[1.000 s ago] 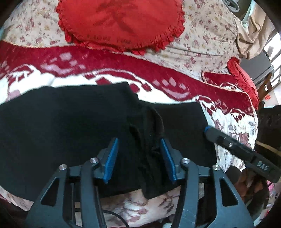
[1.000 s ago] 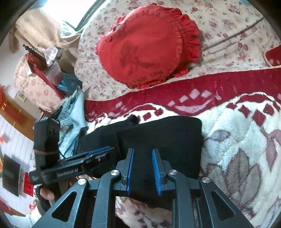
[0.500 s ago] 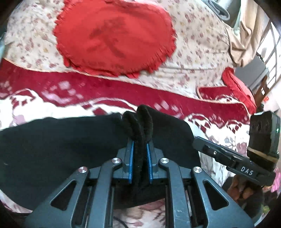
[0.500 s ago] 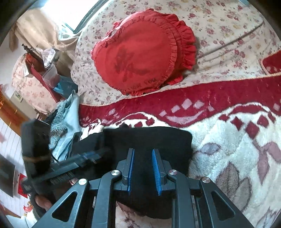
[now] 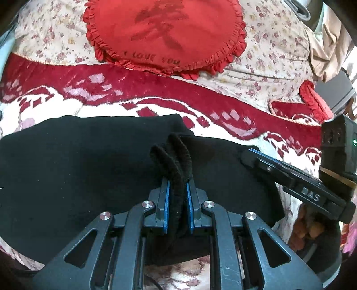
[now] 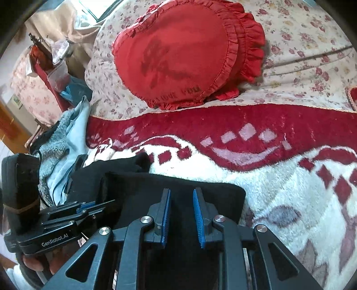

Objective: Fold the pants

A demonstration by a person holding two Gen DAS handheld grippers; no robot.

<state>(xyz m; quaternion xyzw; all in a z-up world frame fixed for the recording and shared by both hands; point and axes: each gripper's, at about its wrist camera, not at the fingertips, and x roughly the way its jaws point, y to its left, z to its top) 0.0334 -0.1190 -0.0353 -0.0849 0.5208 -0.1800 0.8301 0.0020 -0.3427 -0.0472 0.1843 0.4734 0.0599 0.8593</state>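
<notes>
One pants [image 5: 89,169] (two cushions [image 5: 165,33])

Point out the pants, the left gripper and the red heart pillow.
pants [image 5: 78,160]: left wrist view, flat black cloth left of the pinch.
left gripper [image 5: 177,187]: left wrist view, between the blue pads, shut on a raised fold.
pillow [image 6: 185,55]: right wrist view, its red face.

Daylight coming in from window [image 6: 100,11] at top left of right wrist view, glowing white there. Bed looking bright, colours strong. Black pants [image 5: 78,167] showing as dark patch, little detail. Picture edges bending round, corners going black. Far edges looking a bit blurry.
</notes>
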